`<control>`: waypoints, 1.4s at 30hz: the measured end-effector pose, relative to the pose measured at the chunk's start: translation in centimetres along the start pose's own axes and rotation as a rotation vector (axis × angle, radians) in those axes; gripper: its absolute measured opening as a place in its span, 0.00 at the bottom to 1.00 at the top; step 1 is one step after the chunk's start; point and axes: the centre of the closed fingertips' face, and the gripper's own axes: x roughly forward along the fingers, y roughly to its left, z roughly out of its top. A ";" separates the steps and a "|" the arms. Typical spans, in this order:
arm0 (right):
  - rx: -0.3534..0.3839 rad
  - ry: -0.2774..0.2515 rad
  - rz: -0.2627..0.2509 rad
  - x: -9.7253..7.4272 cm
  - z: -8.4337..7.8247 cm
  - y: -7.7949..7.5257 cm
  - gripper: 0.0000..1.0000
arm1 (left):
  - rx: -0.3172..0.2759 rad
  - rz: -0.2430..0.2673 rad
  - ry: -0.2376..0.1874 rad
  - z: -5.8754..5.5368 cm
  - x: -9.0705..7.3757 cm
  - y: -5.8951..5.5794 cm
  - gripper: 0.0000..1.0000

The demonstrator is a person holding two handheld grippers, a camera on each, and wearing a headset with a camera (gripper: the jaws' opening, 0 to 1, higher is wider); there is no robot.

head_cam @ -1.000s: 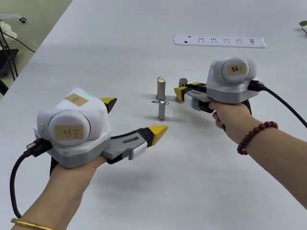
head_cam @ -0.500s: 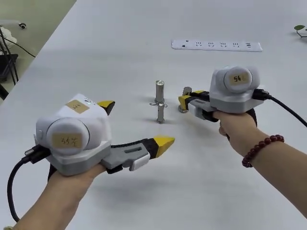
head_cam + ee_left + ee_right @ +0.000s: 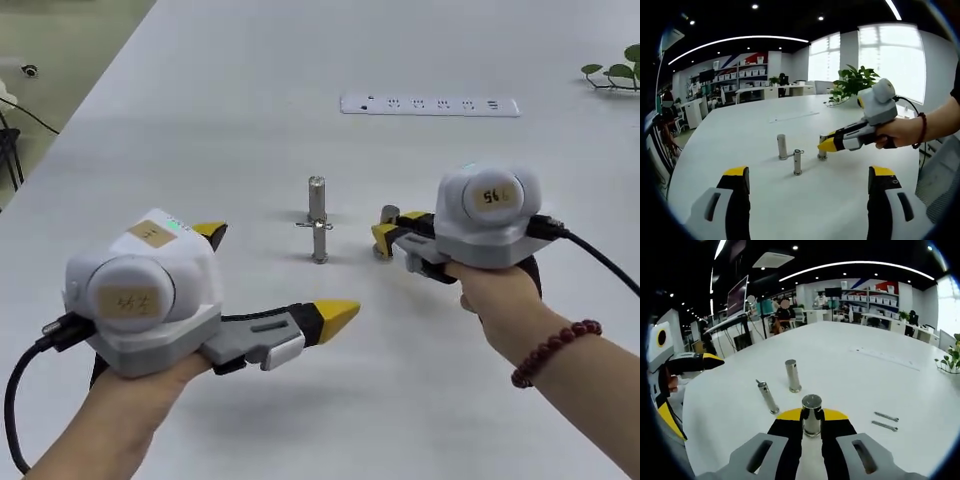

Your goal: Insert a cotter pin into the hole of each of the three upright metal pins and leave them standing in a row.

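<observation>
Pin (image 3: 811,409): bottom centre — clenched upright by right gripper (image 3: 811,417).
Left gripper (image 3: 808,172): lower frame — jaws spread, empty.

Three short silver cylindrical metal pins (image 3: 317,197) — smooth, satin sheen. One broad white surface (image 3: 250,100) — matt, even. Smooth white and grey plastic, yellow tips: left claw (image 3: 275,272), right claw (image 3: 384,232). One dark red bead bracelet (image 3: 548,352), glossy.

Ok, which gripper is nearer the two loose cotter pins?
Right. The cotter pins lie just beside the right gripper, which holds a metal pin; the left gripper sits beyond the other two pins.
</observation>
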 end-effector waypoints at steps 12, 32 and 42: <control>-0.031 -0.005 0.012 -1.2 -0.4 1.5 0.08 | 0.019 -0.020 0.000 0.1 0.1 -0.3 0.99; -0.064 0.024 0.059 -1.3 -2.5 2.7 0.08 | 0.029 -0.032 0.021 -0.3 0.3 -0.4 0.99; -0.100 0.007 0.073 -1.3 -2.5 2.8 0.08 | 0.033 -0.043 0.033 -0.5 0.4 -0.7 0.98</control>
